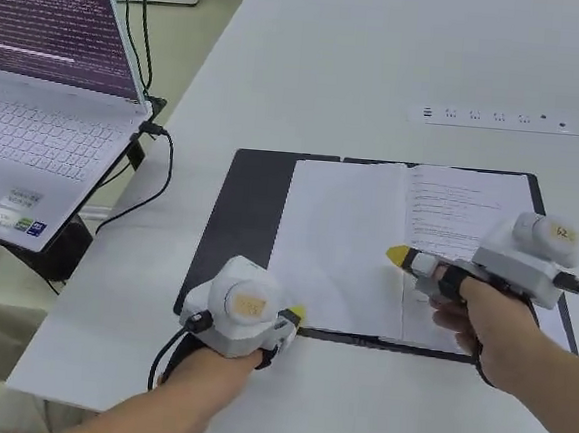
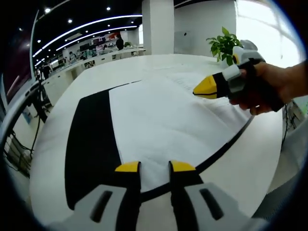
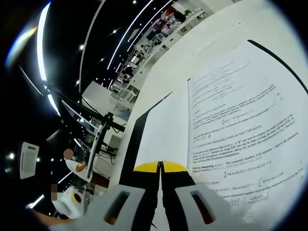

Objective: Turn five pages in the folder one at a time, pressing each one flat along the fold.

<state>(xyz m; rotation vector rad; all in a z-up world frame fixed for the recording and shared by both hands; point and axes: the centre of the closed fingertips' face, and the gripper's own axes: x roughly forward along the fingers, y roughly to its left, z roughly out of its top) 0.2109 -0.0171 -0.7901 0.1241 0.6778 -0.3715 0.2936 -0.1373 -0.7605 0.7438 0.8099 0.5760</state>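
A black folder (image 1: 245, 213) lies open on the white table. A blank white page (image 1: 338, 240) lies over its left half and a printed page (image 1: 460, 215) over its right half. My right gripper (image 1: 399, 255) is shut, its yellow tips together just over the fold between the two pages (image 3: 159, 166). It also comes into the left gripper view (image 2: 204, 87), from the right. My left gripper (image 1: 295, 314) sits at the folder's near edge by the blank page's lower corner. Its jaws (image 2: 155, 167) stand a little apart with nothing between them.
An open laptop (image 1: 37, 106) stands at the table's left edge, with cables (image 1: 152, 176) trailing beside the folder. A white power strip (image 1: 498, 119) lies behind the folder. A potted plant (image 2: 224, 44) stands far off.
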